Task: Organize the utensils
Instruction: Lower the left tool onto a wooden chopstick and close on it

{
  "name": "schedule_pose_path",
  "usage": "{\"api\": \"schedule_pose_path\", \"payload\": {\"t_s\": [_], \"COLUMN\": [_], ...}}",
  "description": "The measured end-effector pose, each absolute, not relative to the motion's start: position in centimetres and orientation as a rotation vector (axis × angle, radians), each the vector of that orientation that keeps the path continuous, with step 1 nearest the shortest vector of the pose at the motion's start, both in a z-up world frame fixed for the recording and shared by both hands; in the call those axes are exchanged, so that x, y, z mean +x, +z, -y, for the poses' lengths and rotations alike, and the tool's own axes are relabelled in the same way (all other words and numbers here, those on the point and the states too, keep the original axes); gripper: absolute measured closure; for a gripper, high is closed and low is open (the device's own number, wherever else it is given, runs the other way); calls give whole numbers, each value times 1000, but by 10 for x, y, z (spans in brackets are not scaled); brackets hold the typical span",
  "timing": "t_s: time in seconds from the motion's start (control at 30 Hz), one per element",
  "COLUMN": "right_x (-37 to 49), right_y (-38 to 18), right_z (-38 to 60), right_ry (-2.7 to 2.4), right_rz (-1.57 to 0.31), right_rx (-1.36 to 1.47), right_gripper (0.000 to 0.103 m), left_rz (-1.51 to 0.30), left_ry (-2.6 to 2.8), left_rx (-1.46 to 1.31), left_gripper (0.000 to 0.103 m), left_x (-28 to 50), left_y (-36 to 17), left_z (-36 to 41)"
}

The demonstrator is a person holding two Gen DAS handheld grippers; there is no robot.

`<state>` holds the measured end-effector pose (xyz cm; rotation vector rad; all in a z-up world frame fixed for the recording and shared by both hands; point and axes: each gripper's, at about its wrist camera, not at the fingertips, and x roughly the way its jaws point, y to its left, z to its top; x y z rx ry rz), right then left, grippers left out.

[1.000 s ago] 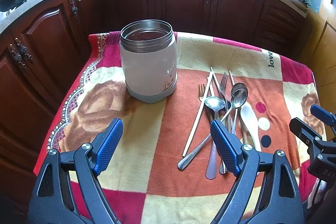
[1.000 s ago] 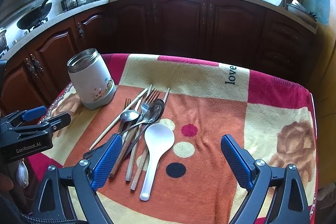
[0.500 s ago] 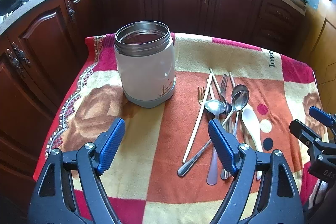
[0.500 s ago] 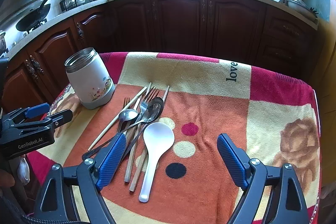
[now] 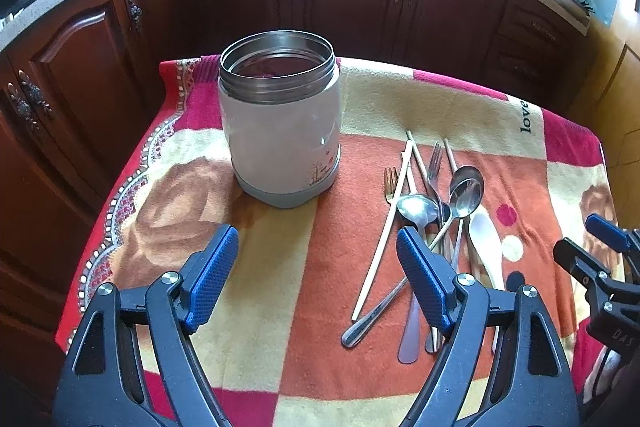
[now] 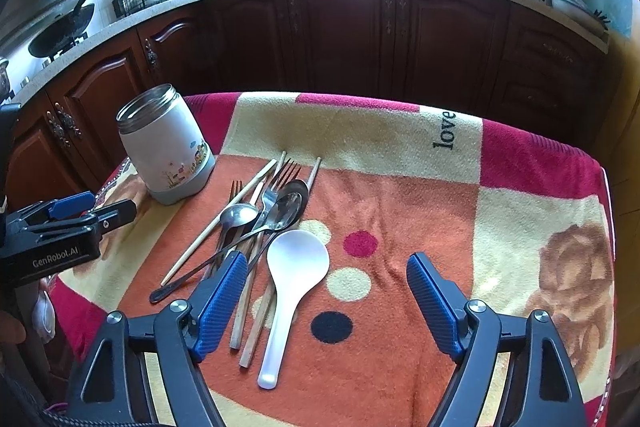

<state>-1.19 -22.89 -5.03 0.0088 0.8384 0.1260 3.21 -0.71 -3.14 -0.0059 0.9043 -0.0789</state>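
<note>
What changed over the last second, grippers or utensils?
The right gripper has just been closing its jaws a little, nothing between them; it stays open. The open left gripper, the lidless white steel-rimmed canister and the pile of metal spoons, forks, chopsticks and white plastic spoon are unchanged.

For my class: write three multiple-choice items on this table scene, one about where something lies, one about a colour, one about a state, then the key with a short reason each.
1. Where does the white spoon lie in the right wrist view?
A. inside the jar
B. at the right edge of the utensil pile
C. on the counter

2. What colour are the gripper pads?
A. blue
B. green
C. yellow

3. What state is the jar in?
A. lidded
B. tipped over
C. upright, lid off

Key: B, it rests on the cloth beside the chopsticks; A, both pads show blue; C, its open steel mouth faces up.
</note>
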Motion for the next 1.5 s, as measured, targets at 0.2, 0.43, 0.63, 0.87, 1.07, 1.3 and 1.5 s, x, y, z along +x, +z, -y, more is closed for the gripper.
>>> {"api": "schedule_pose_path", "payload": {"t_s": [0.2,0.43,0.63,0.87,1.07,1.3,1.5], "right_x": [-3,11,14,15,15,15,17], "right_y": [-61,-84,-94,-92,-91,-94,-97], "right_z": [232,240,242,243,244,243,244], "right_ry": [157,190,193,198,201,204,208], "right_rz": [-866,-933,-960,-962,-958,-969,-976], "right_rx": [36,92,99,102,110,112,113], "right_gripper": [32,42,42,42,42,42,42], "left_rz": [-935,-987,-1030,-1085,-1107,-1126,-1147], "left_ry": [-122,-169,-185,-217,-222,-262,-257], "left_rx": [-15,-1,-9,24,37,-3,-5], "left_gripper": [21,31,40,52,87,96,97], "left_x": [41,52,64,72,75,56,29], "left_y": [-40,-59,-77,-96,-102,-102,-100], "left_z": [13,23,27,42,44,31,10]}}
